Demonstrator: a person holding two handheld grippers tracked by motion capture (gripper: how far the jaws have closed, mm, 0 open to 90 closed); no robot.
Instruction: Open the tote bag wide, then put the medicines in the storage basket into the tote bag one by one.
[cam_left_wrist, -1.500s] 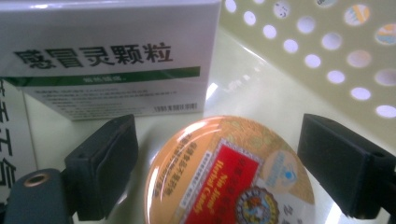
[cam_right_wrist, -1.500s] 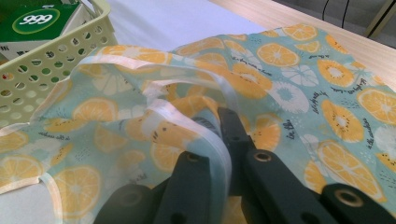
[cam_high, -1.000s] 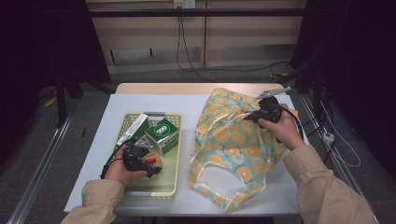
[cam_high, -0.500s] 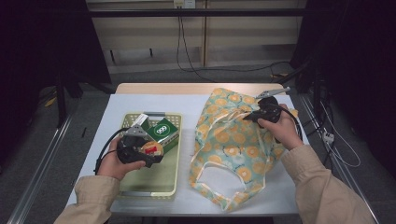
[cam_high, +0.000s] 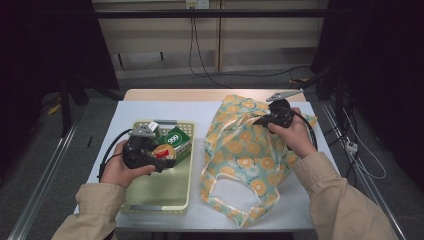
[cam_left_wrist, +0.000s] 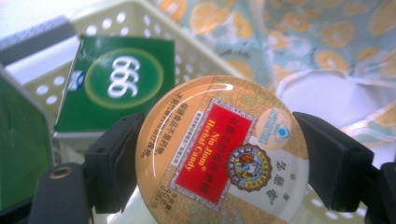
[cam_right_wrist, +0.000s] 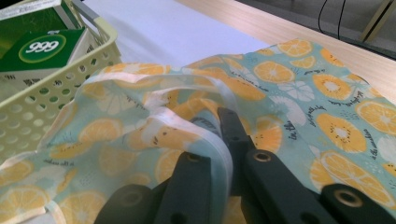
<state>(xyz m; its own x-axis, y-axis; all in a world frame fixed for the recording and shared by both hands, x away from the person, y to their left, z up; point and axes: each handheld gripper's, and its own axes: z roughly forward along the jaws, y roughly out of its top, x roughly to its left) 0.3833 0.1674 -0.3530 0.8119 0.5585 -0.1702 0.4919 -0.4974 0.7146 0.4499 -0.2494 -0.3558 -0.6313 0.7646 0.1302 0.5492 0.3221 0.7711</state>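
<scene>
Fingers gripping one tin, one bag

The round candy tin is golden orange with a red label panel and a white patch. The box is green with white "999" in a pale ring. The basket is pale yellow. The bag is light blue-green with orange citrus slices and whitish trim.
</scene>
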